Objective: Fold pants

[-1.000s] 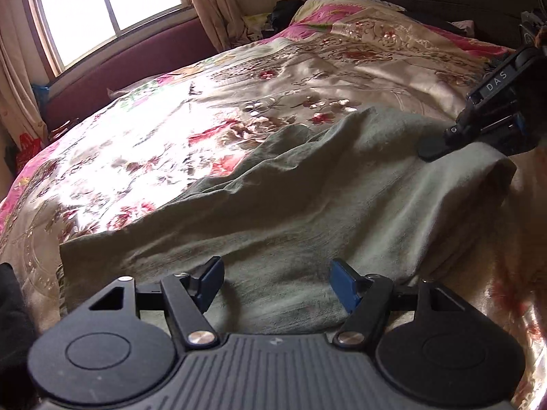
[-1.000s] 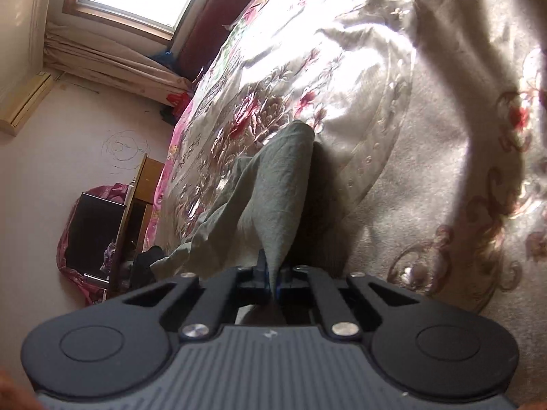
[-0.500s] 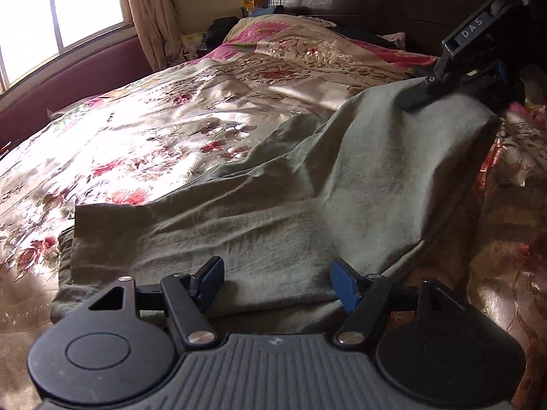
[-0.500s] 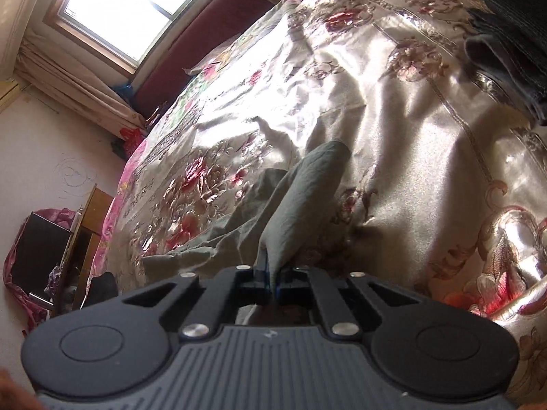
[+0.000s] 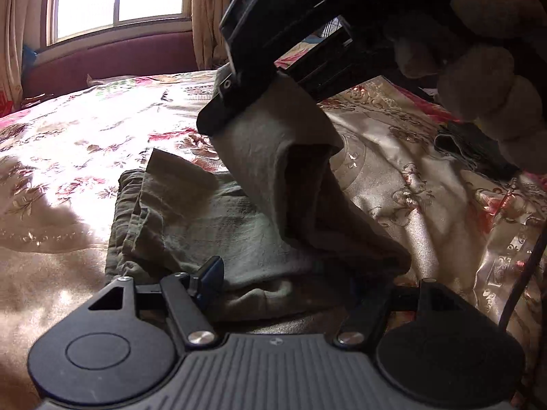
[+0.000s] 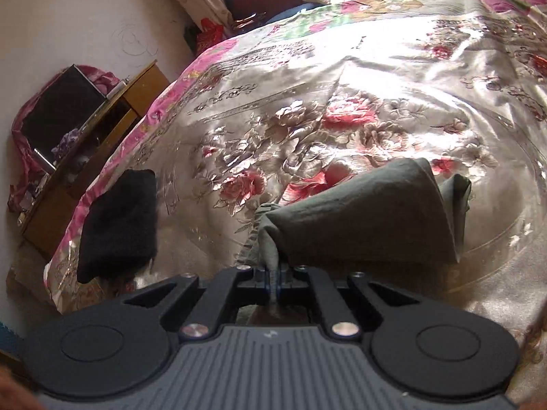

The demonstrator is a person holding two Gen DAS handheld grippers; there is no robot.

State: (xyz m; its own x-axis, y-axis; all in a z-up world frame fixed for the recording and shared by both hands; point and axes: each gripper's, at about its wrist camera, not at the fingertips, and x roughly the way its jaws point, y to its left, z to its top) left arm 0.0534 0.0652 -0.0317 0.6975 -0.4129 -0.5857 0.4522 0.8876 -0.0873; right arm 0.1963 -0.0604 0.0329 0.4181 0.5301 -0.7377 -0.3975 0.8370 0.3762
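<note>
Currently the olive-green pants lie on the floral satin bedspread, partly doubled over, with one loose corner standing up at the far left of the pile. In the left wrist view, the left gripper sits low over the near edge of the pile. Its jaws stand wide apart and the pads press on nothing; cloth lies between and below them, and the right finger is half hidden behind a fold. Further right and higher, the right gripper is clamped on an end of the pants, lifting a hanging fold clear of the bed, above the flat layers. A gloved hand holds that tool at the upper right.

In the right wrist view, a folded black garment lies at the left edge of the bed. To its right, the right gripper's jaws are closed tight on a pinch of green cloth. From there the fabric spreads right as a raised fold over the bedspread.
</note>
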